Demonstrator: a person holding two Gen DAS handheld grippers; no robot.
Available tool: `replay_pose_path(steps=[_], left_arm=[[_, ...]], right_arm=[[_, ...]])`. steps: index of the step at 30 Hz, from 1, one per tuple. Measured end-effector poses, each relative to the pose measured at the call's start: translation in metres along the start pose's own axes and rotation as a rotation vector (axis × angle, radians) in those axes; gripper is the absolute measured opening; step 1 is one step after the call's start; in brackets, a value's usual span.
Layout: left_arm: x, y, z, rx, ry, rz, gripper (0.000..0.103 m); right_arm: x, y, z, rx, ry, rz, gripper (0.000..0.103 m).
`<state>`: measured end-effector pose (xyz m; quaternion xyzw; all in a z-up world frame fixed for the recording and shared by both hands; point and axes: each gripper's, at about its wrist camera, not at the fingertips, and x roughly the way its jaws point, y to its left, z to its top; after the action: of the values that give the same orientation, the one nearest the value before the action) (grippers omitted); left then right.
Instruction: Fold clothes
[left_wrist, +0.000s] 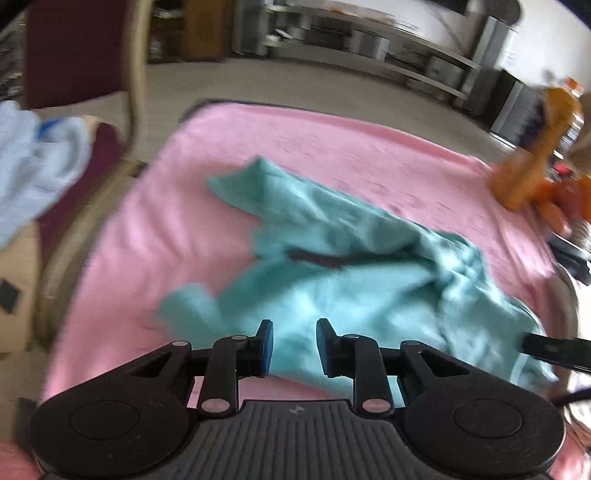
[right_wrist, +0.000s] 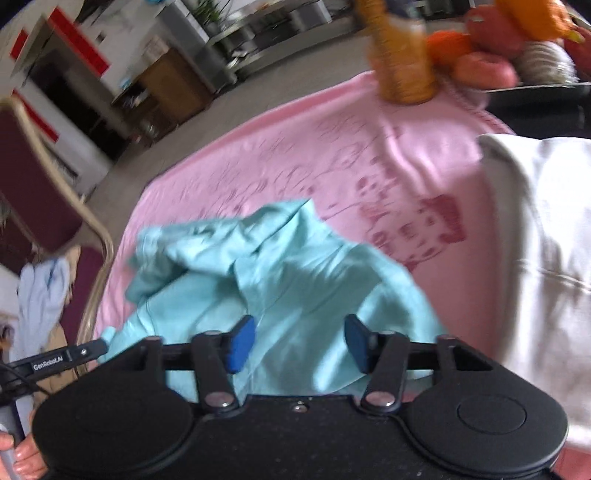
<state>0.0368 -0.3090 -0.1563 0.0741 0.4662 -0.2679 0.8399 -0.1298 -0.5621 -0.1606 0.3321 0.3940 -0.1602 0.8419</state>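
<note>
Teal garment (left_wrist: 332, 266) lies crumpled mid-blanket (left_wrist: 369, 147) | left gripper (left_wrist: 294, 347), right gripper (right_wrist: 299, 343) both agape, empty, above its near edge | soft, light, limp; best pinched at hem corners

My left gripper (left_wrist: 294, 347) and right gripper (right_wrist: 300, 345) are matt black plastic with blue rubbery pads. Ahead at twelve o'clock lies the teal garment (left_wrist: 351, 280), soft matt cloth, on a fleecy pink blanket (left_wrist: 369, 155). At three o'clock of my right view, white cloth (right_wrist: 546, 240); at one o'clock, an amber bottle (right_wrist: 404, 55), too blurred to tell its finish.
</note>
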Motion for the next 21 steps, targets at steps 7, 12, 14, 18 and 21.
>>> replay_pose_path(steps=[7,12,14,18,21], left_arm=[[0.054,-0.011,-0.007,-0.002,0.114,0.001,0.021],[0.068,-0.002,-0.014,-0.003,0.154,0.052,0.023],[0.068,0.001,-0.012,-0.007,0.16,0.047,0.026],[0.069,-0.001,-0.013,0.027,0.156,0.063,0.029],[0.07,-0.003,-0.013,0.045,0.148,0.069,0.03]], right_arm=[[0.032,0.04,-0.006,-0.209,0.051,-0.011,0.069],[0.059,0.054,-0.012,-0.296,0.123,-0.057,0.067],[0.066,0.059,-0.016,-0.342,0.126,-0.122,0.05],[0.04,0.046,0.0,-0.258,0.003,-0.191,0.005],[-0.001,0.009,0.031,-0.068,-0.199,-0.284,0.005]])
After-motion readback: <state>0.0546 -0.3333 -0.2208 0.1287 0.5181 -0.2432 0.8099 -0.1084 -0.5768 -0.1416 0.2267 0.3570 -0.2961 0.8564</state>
